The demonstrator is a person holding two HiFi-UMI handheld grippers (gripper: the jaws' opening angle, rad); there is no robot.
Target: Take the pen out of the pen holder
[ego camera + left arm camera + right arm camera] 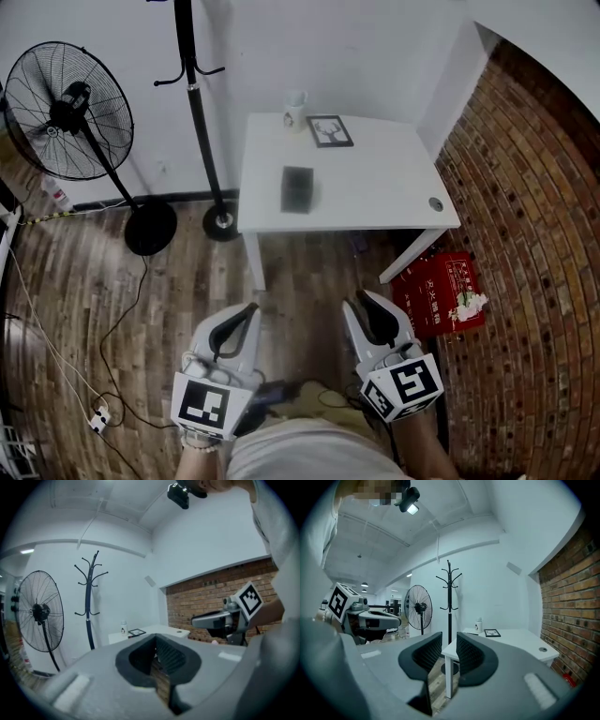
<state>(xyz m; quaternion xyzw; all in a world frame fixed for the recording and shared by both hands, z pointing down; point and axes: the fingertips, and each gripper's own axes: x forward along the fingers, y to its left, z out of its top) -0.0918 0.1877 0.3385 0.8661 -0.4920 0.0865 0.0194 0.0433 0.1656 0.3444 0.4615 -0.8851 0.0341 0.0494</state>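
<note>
Jaws together on the left gripper (251, 307), slightly apart on the right gripper (361, 298), both empty; the dark mesh pen holder (297, 188) stands on the white rectangular worktop (394, 187), well apart from both.

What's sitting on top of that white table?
A white cup, a framed picture and a dark rectangular object. What the cup holds cannot be seen from here.

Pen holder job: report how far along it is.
Done: nothing yet. The dark pen holder stands untouched on the white table; no pen is discernible. In hand: nothing; left gripper shut and empty, right gripper slightly open and empty, both held well short of the table. Remaining: approach, grasp the pen, lift it out.
</note>
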